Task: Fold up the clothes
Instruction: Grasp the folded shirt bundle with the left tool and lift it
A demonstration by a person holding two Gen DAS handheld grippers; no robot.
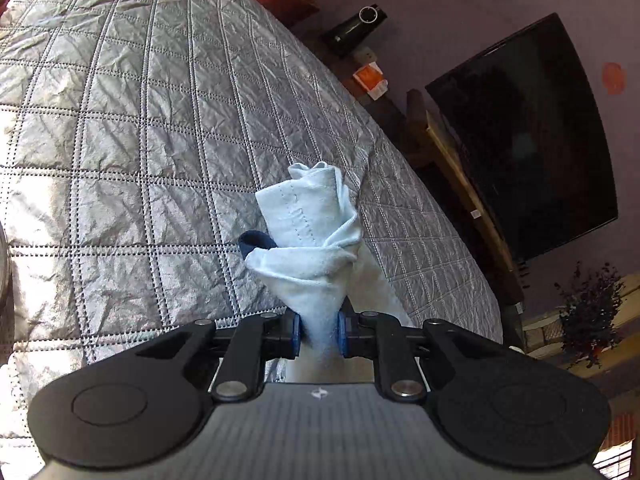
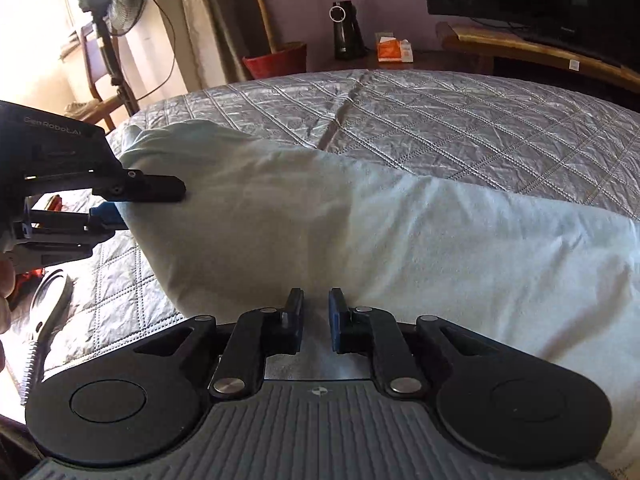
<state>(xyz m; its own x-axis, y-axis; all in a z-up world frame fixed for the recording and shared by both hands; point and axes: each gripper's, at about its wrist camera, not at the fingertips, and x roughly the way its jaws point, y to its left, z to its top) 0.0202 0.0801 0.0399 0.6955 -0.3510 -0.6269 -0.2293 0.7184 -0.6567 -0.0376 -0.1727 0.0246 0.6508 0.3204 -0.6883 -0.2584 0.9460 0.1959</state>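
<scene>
Fingers of the left gripper [image 1: 319, 330] pinch a bunched corner of the pale blue garment [image 2: 360, 232], lifting it off the quilted bed cover [image 1: 120, 120]; bare quilt spreads leftward. Right gripper [image 2: 316, 316] clamps the garment's near edge, quilt open beyond.

White lettering "GenRoboLAI", partly cut off, stands on the left tongs [image 2: 120, 210] body.

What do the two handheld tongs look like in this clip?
Both tongs, left and right, are matte black, with blue pads on the fingers, silver pivot pins, round side discs and a ribbed grey body. The left one's side carries pale lettering, only partly legible. No cables or sleeves show.
</scene>
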